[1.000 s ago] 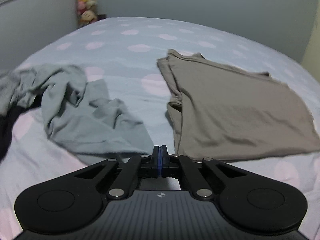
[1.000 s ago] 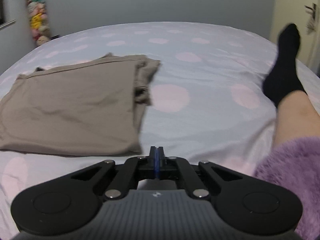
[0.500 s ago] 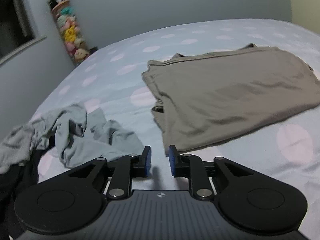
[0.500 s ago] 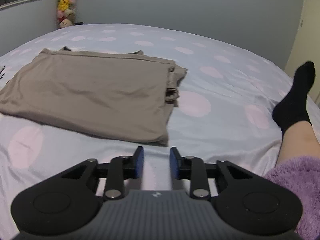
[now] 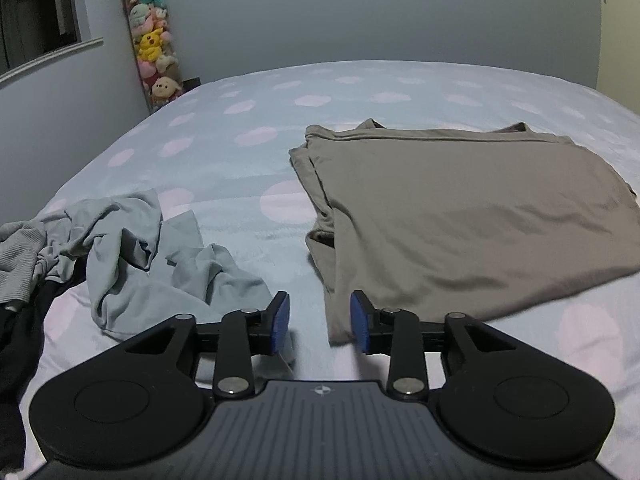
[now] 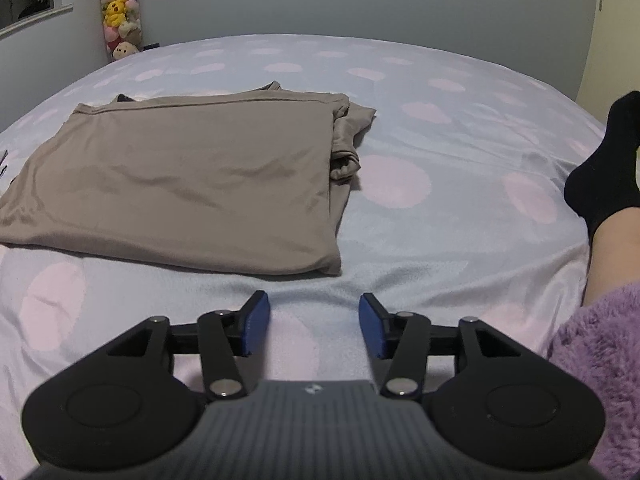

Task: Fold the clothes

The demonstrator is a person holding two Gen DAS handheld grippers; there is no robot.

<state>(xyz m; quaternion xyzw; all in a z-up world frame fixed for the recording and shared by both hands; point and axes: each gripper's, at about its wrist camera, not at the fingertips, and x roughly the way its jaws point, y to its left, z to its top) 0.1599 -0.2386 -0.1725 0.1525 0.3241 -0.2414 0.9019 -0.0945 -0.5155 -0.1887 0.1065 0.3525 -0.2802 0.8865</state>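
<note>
A taupe shirt (image 5: 460, 216) (image 6: 180, 184) lies partly folded and flat on the dotted bed sheet (image 5: 248, 168). My left gripper (image 5: 320, 322) hovers at the shirt's near left corner; its jaws are opening and nothing sits between the blue pads. My right gripper (image 6: 314, 330) hangs over bare sheet just short of the shirt's near right corner; its jaws are opening too, with nothing between them. A crumpled pale blue-grey garment (image 5: 152, 248) lies left of the left gripper.
A grey ribbed cloth (image 5: 18, 256) and dark clothing (image 5: 16, 340) sit at the left edge of the bed. A person's leg in a black sock (image 6: 608, 160) and a purple fleece sleeve (image 6: 596, 368) are at the right. Stuffed toys (image 5: 154, 52) hang in the far corner.
Both grippers went from shut to open. The left one rolled and shifted, so the taupe shirt now lies straighter ahead; the right one rolled slightly and levelled.
</note>
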